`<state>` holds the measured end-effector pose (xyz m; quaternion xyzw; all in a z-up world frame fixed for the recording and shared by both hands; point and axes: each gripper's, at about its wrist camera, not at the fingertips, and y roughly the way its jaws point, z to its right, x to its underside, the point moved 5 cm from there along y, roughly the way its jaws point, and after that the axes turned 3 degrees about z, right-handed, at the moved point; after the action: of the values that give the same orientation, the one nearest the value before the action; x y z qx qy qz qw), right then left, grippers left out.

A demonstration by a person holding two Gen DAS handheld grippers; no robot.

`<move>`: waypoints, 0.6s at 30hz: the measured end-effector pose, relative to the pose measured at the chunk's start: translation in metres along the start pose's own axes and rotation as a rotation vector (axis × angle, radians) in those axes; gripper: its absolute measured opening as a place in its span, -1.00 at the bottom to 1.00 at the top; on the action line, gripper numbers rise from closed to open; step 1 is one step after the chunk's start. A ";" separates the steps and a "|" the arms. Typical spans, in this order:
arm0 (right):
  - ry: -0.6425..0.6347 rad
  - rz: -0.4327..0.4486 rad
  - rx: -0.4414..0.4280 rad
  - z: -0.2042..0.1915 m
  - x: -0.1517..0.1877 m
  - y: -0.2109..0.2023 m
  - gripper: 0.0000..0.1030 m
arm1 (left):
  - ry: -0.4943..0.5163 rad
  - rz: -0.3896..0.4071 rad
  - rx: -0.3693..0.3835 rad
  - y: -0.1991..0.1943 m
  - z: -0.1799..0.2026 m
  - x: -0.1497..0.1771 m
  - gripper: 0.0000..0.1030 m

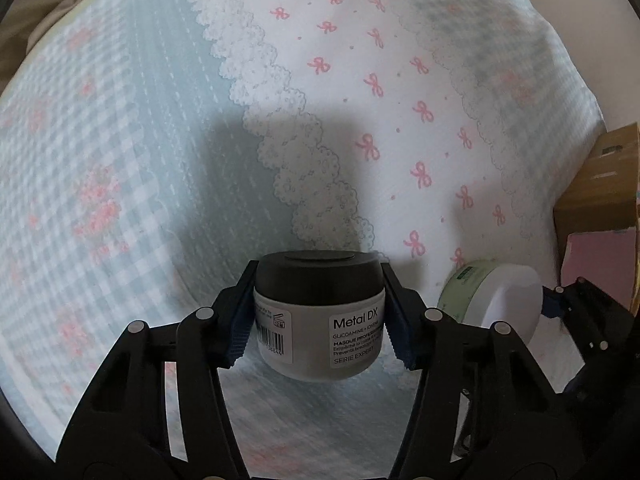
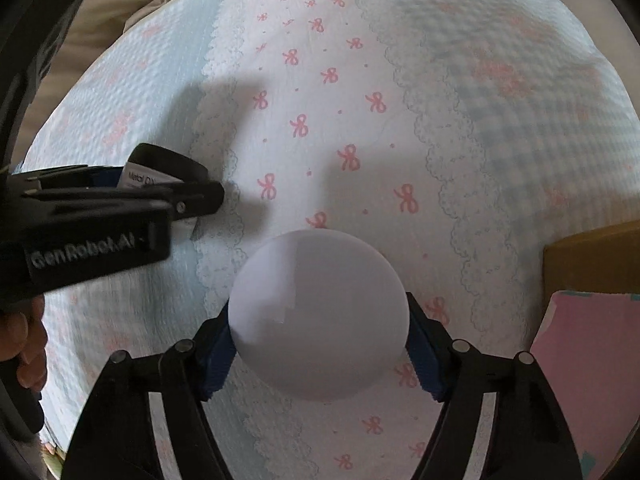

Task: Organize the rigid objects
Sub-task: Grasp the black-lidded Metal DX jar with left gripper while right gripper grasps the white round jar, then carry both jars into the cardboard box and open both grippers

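Left tool (image 1: 320, 312): closed on the grey jar (image 1: 320, 320) (black lid, label "Metal DX"). Blue pads bear on the jar's two sides, at and just under the lid line. Jar upright and lifted clear of the bed (image 1: 120, 140); fabric shows beneath its base.

Right tool (image 2: 320, 336): closed on the white-lidded jar (image 2: 320, 320). From its own camera only the round white lid is seen, facing the lens, so the jar lies tipped on its side between the pads. Left wrist view shows its pale green wall and white lid, just beside the grey jar, toward the bed's right edge. Whether it touches the fabric cannot be told.

Surroundings: bed covered in a blue-check and pink-bow sheet. A cardboard box (image 2: 592, 256) and a pink item (image 2: 580, 360) sit at the right edge.

Risks, judged from this state:
- Both jars are smooth and round, and each is gripped on curved walls. A small twist of the wrist could let either one roll out of the pads.
- The left grip sits high, near the lid. The weight below could swing the jar and loosen the hold.
- The two tools are close together. Moving either one sideways could knock the jars together and dislodge one.
- The bed is soft and uneven. A jar set down upright may tip or roll, and near the right edge it could drop off toward the box.
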<state>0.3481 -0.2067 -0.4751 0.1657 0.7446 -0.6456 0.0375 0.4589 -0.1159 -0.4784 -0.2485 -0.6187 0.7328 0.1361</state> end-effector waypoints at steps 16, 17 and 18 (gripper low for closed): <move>0.031 0.022 -0.007 0.005 0.012 -0.029 0.35 | -0.047 0.075 0.020 -0.059 -0.014 0.026 0.03; 0.030 0.030 -0.008 0.003 0.014 -0.035 0.35 | -0.054 0.083 0.023 -0.069 -0.015 0.030 0.03; 0.029 0.038 -0.009 0.001 0.016 -0.040 0.35 | -0.059 0.090 0.026 -0.077 -0.015 0.036 0.03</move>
<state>0.3211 -0.2093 -0.4419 0.1888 0.7447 -0.6389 0.0396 0.4284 -0.0705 -0.4123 -0.2525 -0.6012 0.7531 0.0879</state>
